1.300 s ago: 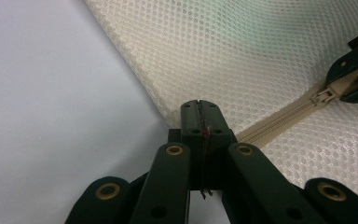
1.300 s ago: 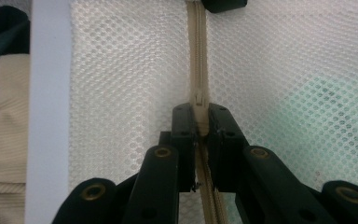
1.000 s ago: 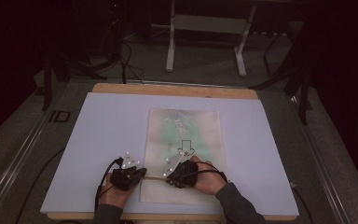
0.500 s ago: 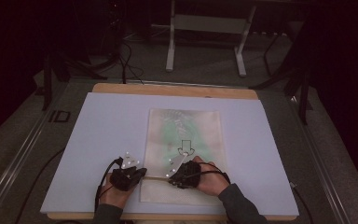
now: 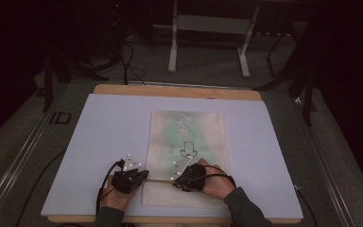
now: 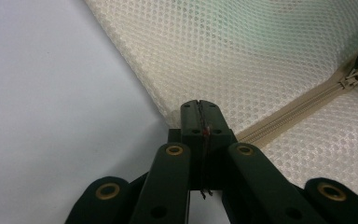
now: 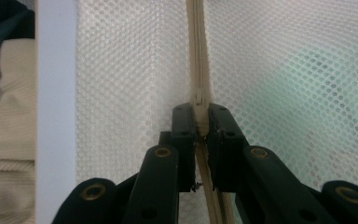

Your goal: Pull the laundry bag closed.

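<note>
My left tool (image 6: 199, 109) is clamped shut on the near left corner of the mesh bag (image 5: 189, 137), which lies flat mid-surface (image 5: 99, 142). My right tool (image 7: 200, 116) pinches the zipper pull (image 7: 198, 100) on the zipper (image 6: 289, 116). If the left grip slips, the mesh may bunch and jam the slider.

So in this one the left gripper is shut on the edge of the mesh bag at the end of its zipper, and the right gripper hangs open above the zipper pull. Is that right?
Not quite. The right gripper is not open above the zipper pull: the right gripper view shows its jaws closed on the pull. The rest stands: the left gripper is shut on the edge of the mesh bag at the end of the zipper.
</note>
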